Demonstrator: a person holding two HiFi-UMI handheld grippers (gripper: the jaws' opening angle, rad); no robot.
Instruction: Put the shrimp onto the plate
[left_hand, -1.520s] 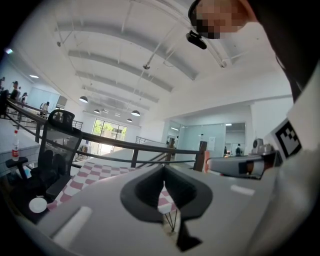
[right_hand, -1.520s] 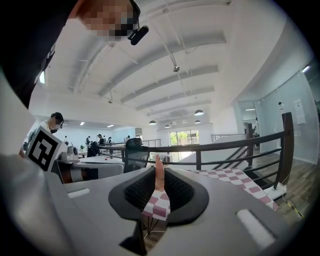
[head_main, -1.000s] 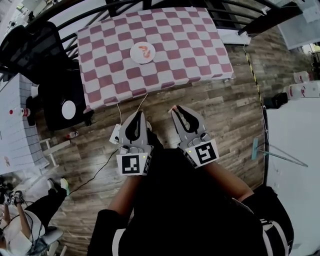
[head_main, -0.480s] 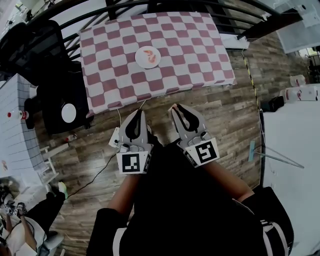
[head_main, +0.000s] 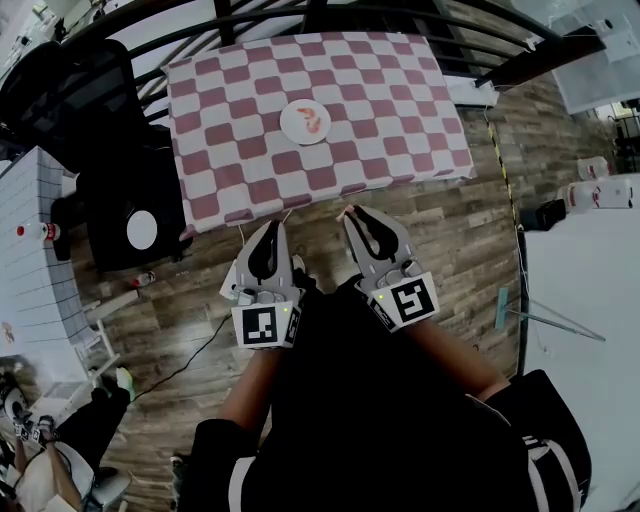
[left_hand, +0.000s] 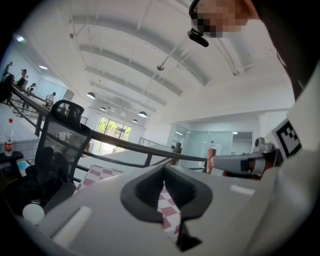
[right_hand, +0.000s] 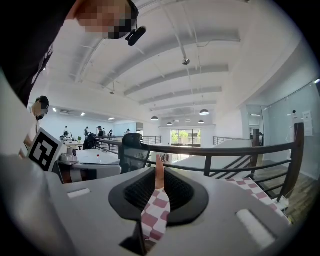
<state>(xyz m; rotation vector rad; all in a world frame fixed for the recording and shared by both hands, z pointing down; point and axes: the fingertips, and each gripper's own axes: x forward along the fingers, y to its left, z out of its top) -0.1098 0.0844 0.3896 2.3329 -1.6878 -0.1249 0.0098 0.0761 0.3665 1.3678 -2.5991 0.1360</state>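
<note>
Shrimp: the curled orange shrimp lies on the round white plate, just right of its middle.
Plate: it sits near the middle of the counter, which is draped in a pink-and-white checked cloth.
Left gripper: the grey two-jaw left gripper is clenched on nothing and held over the wooden plank floor, just short of the counter's near edge.
Right gripper: the grey two-jaw right gripper is closed and empty too, beside the left one and well apart from the plate.
Surroundings: a black office chair stands left of the counter.

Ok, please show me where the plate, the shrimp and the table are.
plate (head_main: 289, 124): head view, bare white left rim.
shrimp (head_main: 313, 119): head view, orange body.
table (head_main: 400, 100): head view, checkered cloth, right side.
</note>
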